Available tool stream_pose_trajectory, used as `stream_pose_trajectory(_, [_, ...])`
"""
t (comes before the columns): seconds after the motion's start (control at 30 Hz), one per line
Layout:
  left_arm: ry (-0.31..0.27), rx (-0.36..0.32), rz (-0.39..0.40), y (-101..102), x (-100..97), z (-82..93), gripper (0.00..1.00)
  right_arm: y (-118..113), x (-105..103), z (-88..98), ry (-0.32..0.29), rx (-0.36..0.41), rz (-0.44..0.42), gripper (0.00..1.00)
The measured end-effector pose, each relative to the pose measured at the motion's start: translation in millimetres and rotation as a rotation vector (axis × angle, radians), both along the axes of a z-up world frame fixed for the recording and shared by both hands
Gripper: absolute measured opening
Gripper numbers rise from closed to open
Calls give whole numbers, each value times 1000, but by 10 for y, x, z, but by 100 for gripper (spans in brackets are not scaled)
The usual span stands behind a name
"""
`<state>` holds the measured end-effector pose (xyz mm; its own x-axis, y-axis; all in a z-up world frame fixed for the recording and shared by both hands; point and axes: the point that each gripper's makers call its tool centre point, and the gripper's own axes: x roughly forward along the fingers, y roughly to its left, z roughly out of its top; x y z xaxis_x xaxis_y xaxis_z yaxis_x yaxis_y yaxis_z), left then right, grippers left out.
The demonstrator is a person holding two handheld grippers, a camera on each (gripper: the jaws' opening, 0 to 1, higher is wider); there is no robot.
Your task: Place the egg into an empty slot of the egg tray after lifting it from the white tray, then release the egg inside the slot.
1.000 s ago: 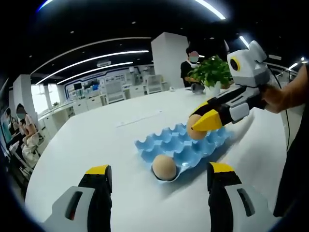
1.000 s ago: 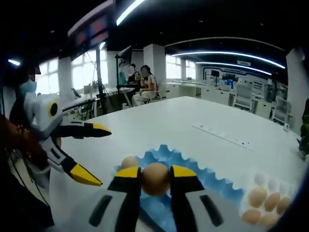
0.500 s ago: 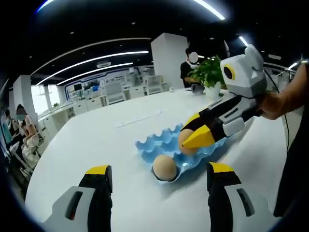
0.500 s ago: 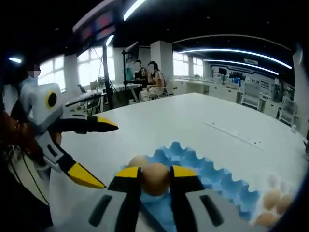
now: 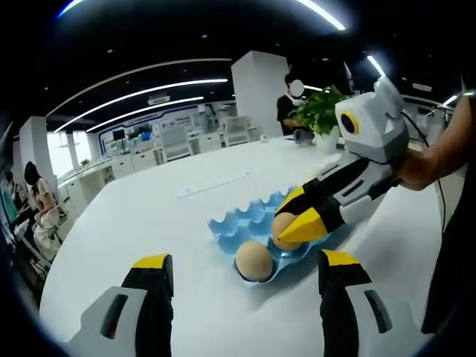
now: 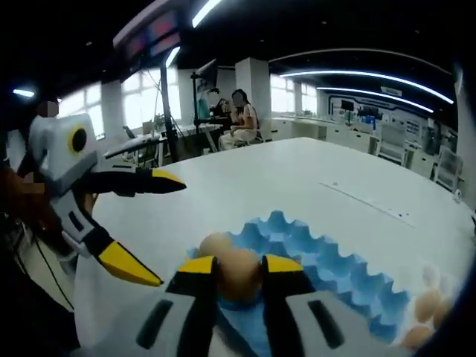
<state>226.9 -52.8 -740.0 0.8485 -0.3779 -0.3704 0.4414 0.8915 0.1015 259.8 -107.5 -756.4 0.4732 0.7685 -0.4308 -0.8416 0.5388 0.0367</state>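
Currently, your right gripper (image 6: pixel 239 265) pinches a tan oval egg (image 6: pixel 239 272) between its yellow-tipped jaws, low over the blue moulded egg tray (image 6: pixel 331 271). A second tan egg (image 5: pixel 254 260) sits in a slot just beside it. Your left gripper (image 5: pixel 242 269) hangs wide and empty, short of the tray. Further eggs (image 6: pixel 422 306) lie right of your right gripper, on the white table (image 5: pixel 156 216).

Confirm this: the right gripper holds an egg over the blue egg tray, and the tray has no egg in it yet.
Not quite. The right gripper does hold an egg over the blue egg tray, but the tray already has one egg seated at its near edge, as the left gripper view shows.
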Motion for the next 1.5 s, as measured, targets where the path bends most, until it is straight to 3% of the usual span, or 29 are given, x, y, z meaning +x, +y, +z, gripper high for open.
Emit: stream_pose_trajectory(1.5, [-4,-6,8,20,20,6,81,-3,-26,-191,-22,-34,35,23])
